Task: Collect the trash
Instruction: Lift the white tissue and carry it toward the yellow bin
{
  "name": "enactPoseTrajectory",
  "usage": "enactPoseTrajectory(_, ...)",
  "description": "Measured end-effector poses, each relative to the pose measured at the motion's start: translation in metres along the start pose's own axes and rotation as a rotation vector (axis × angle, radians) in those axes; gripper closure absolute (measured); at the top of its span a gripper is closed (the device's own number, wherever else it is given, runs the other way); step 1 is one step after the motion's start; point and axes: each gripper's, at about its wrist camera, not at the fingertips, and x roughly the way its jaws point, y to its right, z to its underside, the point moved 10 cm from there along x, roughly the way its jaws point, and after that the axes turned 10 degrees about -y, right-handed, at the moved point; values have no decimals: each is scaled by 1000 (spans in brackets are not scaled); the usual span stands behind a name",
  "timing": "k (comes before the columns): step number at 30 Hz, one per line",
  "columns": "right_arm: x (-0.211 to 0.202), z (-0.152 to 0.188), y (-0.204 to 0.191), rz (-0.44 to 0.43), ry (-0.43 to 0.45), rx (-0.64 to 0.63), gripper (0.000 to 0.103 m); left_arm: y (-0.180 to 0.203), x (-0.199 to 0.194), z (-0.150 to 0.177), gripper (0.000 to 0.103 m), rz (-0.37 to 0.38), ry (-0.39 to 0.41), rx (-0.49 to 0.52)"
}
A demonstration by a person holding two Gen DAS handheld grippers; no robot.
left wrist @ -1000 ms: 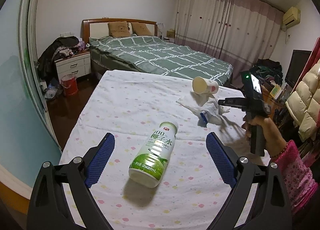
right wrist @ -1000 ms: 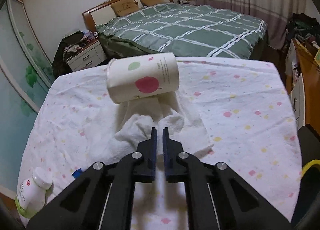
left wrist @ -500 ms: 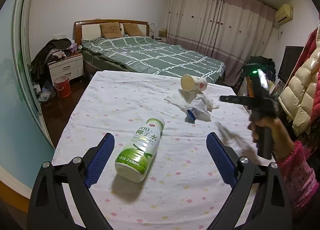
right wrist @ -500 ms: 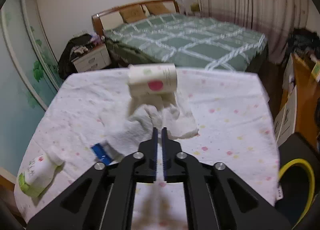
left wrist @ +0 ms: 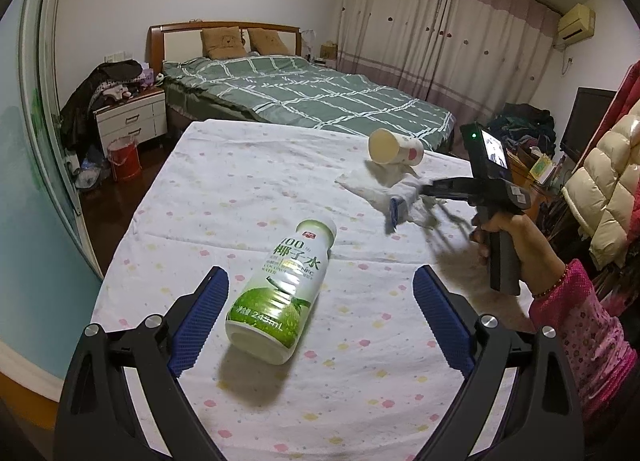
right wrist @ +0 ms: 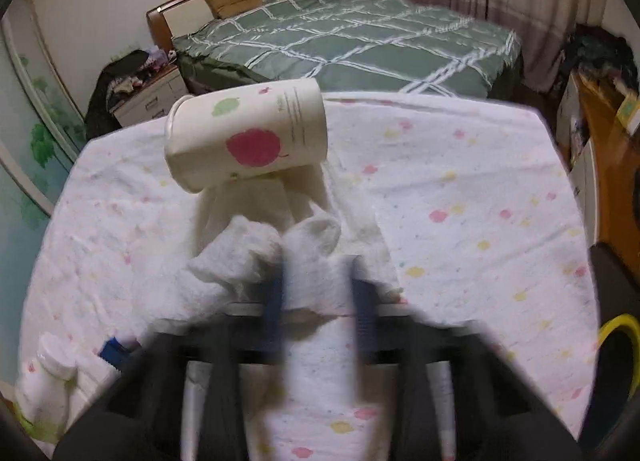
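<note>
Flowered cloth covers the bench [left wrist: 240, 189]. Right hand-held gripper [right wrist: 319, 293], blurred, looks parted around crumpled tissue [right wrist: 240, 257] beside a tipped cup [right wrist: 248, 137]; left hand-held gripper [left wrist: 320, 275] gapes around a lying bottle [left wrist: 280, 293]. A shallow pinch could tear the tissue or set the cup rolling.

so the right gripper [right wrist: 318, 301] is blurry at the bottom middle of the frame, its two blue fingers [right wrist: 273, 301] look parted with crumpled white tissue [right wrist: 256, 257] bunched between and just past them. Above that a paper cup [right wrist: 248, 139] with a pink apple print lies on its side on the dotted cloth [right wrist: 472, 197], a white bottle [right wrist: 44, 385] sits lower left, green bed [right wrist: 352, 41] up top
</note>
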Motion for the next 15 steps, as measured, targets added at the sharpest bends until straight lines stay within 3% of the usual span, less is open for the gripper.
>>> enactPoseTrajectory(4, -30, 2, -8, -30, 65, 0, 101, 1, 1, 1, 11, 5, -4, 5)
enactPoseTrajectory(15, -185, 39, -73, -225, 231, -166, 101, 14, -7, 6, 11, 27, 7, 33)
